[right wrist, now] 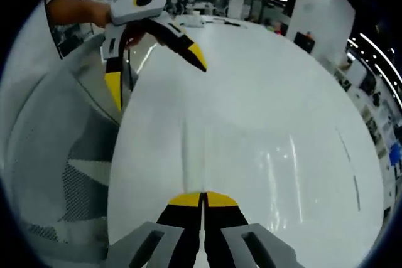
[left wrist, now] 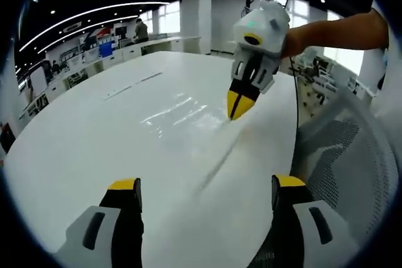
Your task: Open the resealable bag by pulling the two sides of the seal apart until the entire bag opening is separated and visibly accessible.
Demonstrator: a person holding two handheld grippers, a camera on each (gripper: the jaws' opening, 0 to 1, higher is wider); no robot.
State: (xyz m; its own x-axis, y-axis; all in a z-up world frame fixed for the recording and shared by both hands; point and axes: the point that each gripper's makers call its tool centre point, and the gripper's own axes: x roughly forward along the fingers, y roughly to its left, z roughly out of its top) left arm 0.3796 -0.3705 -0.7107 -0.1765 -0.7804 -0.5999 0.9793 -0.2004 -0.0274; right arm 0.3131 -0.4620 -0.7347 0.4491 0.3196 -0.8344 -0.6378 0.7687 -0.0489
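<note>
A: Where does the bag lie?

B: Flat on the white table, clear and glossy. In the left gripper view it sits well ahead of the left gripper, just beside the tips of the right gripper, on their left. In the right gripper view the bag spreads ahead of the right gripper and a little to its right, its near edge close to the tips.

A: How does the right gripper stand?

B: Its two yellow-tipped jaws are pressed together, with no gap between them. In the left gripper view the tips point down at the table by the bag's edge. Whether a bit of the film is pinched between them cannot be told; the plastic is too clear to make out there.

A: And the left gripper?

B: Its jaws are spread wide and hold nothing. In the left gripper view bare table shows between them. In the right gripper view the left gripper hangs ahead and to the left, at the table's edge, well apart from the bag, one jaw over the table and the other off its edge.

A: Anything else near?

B: A grey mesh chair stands to the right of the left gripper, beside the table. A person's arm reaches in behind the right gripper.
</note>
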